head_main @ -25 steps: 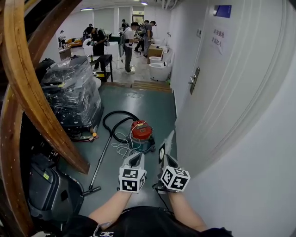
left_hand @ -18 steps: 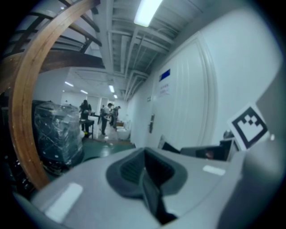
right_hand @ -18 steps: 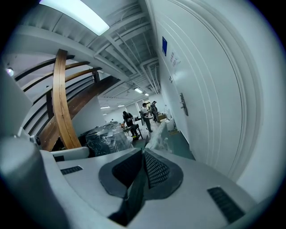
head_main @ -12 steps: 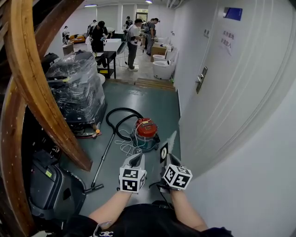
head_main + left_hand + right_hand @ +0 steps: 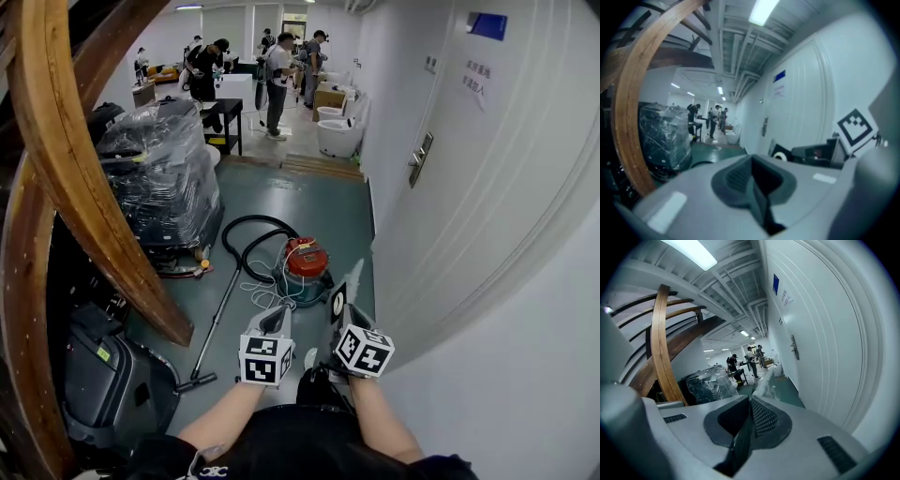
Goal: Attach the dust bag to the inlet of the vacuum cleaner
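The vacuum cleaner (image 5: 306, 261), a red-topped canister with a black hose (image 5: 246, 242) looped behind it and a long wand (image 5: 217, 326), stands on the green floor ahead of both grippers. My right gripper (image 5: 339, 309) is shut on the dust bag (image 5: 351, 281), a pale crinkled bag with a black card collar that has a round white-rimmed hole. In the right gripper view the bag (image 5: 764, 383) sticks up past the closed jaws of that gripper (image 5: 751, 401). My left gripper (image 5: 273, 319) is shut and empty (image 5: 752, 161), beside the collar (image 5: 781, 154).
A white wall with a door (image 5: 441, 187) runs close along the right. A plastic-wrapped machine (image 5: 159, 183) and curved wooden beams (image 5: 70, 187) crowd the left, with a dark case (image 5: 108, 375) near my feet. Several people stand at tables (image 5: 225, 94) far down the hall.
Both grippers have moved forward down the corridor, and the vacuum cleaner now lies closer to them. The right gripper's hold on the bag and the left's shut jaws are unchanged.
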Motion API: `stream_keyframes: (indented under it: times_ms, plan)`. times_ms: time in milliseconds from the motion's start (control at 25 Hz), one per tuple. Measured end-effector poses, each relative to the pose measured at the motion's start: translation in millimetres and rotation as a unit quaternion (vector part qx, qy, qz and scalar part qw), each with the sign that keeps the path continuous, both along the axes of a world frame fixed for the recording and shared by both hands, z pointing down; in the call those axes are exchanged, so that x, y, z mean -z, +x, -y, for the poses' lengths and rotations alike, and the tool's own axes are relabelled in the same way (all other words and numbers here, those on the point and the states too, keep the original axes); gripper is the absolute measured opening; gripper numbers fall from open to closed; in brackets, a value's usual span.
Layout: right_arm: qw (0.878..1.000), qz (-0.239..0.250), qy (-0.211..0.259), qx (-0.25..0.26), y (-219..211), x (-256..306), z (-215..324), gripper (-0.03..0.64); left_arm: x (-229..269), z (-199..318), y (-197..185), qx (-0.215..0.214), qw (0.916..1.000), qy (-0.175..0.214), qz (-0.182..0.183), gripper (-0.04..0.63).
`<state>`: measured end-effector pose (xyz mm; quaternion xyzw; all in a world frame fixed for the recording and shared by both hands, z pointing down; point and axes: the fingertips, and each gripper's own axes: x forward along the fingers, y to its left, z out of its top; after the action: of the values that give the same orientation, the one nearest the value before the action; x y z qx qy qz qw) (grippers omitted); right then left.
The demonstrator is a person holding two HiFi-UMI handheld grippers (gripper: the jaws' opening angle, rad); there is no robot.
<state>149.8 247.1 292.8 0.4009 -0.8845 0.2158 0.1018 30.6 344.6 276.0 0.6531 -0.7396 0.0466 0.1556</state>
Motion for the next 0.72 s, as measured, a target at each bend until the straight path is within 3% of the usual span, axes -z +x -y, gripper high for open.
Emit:
stream_keyframes:
  times_ms: [400,720]
  plan:
    - [1.0,0.002,0.007,-0.008,-39.5,-11.8,82.7,0.012,-7.4,79.0,-41.3,-0.01,0.9998,-0.006,0.014,-0.002]
    - [1.0,-0.008,-0.005,-0.009,-78.2,-20.5,172.0,0.012,-18.8,162.1,-86.3,-0.002,0.9998,-0.02,-0.001,-0.002]
